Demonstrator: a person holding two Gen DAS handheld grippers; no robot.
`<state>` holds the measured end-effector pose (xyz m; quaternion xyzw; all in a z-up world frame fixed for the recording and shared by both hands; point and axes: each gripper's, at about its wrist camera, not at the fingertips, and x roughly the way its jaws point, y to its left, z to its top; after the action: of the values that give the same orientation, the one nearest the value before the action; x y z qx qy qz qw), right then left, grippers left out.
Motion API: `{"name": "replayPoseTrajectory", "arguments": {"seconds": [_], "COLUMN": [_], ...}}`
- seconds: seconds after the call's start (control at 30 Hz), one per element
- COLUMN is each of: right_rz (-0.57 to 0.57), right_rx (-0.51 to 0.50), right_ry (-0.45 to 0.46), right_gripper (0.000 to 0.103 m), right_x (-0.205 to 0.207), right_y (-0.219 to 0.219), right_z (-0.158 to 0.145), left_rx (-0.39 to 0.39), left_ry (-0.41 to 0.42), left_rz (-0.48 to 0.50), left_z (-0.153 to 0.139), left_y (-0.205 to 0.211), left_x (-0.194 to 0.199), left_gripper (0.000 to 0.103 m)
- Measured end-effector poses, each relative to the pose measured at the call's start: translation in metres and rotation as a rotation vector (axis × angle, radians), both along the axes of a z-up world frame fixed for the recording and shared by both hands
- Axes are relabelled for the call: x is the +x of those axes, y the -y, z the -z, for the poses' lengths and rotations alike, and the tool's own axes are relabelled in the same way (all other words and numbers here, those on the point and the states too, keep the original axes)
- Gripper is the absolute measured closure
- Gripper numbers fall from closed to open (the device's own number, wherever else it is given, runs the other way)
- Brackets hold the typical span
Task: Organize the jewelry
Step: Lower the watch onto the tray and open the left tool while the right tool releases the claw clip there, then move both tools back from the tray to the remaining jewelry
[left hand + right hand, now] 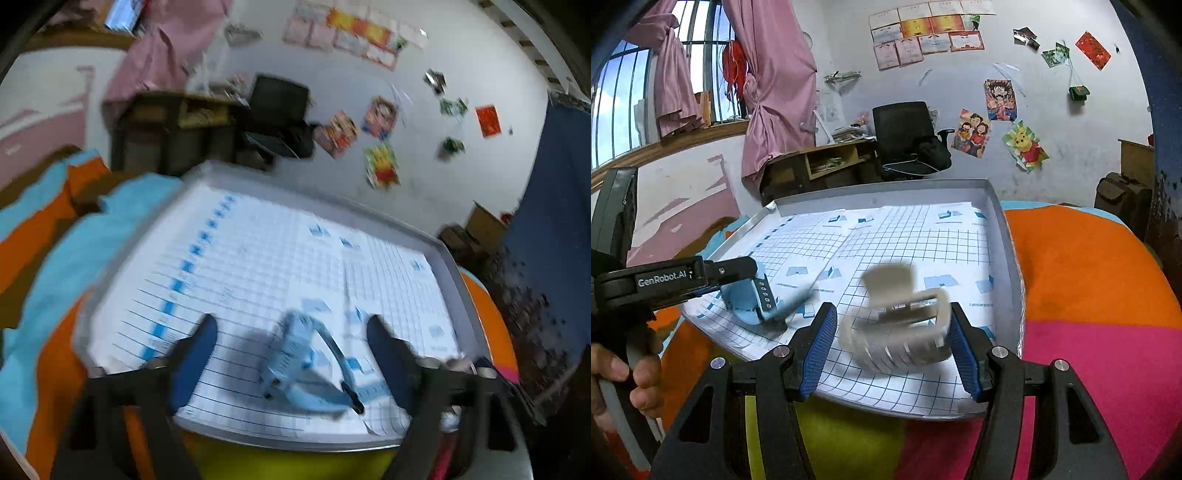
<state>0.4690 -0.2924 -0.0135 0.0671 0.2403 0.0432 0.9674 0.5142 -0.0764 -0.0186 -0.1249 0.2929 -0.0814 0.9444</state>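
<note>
- Your left tool stands released over the near edge of the grey tray, with gaps between its blue pads and the light blue watch that lies between them.
- That light blue watch rests on the gridded paper lining the tray, at its near left corner, with its strap curled.
- Your right tool brackets the silver metal watch near the tray's front edge; the watch is blurred, so I cannot tell whether the pads press it.
- The tray sits on a bed cover of orange, pink and yellow-green patches.
- Your hand grips the left tool's handle, left of the tray.
</note>
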Motion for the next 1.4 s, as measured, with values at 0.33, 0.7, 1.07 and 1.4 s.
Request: {"name": "replayPoseTrajectory", "arguments": {"seconds": [0.33,0.7,1.07,1.4], "right_rz": [0.063,0.028,0.031,0.033], "right_rx": [0.010,-0.051,-0.066,-0.059], "right_ry": [0.086,0.177,0.231,0.217], "right_gripper": [0.016,0.002,0.001,0.001], "right_x": [-0.037,-0.123,-0.229,-0.312], "right_y": [0.014,-0.012,-0.025,-0.032], "right_z": [-0.029,-0.081,-0.098,-0.086], "left_rx": [-0.022,0.023,0.072,0.096], "left_ry": [0.098,0.203,0.231,0.211], "left_rz": [-0.040,-0.097,-0.106,-0.100], "left_z": [-0.028,-0.062,-0.063,-0.050], "left_y": [-0.023,-0.045,-0.058,-0.071], "left_x": [-0.058,-0.153,-0.255,-0.334], "left_gripper": [0.003,0.000,0.000,0.000]}}
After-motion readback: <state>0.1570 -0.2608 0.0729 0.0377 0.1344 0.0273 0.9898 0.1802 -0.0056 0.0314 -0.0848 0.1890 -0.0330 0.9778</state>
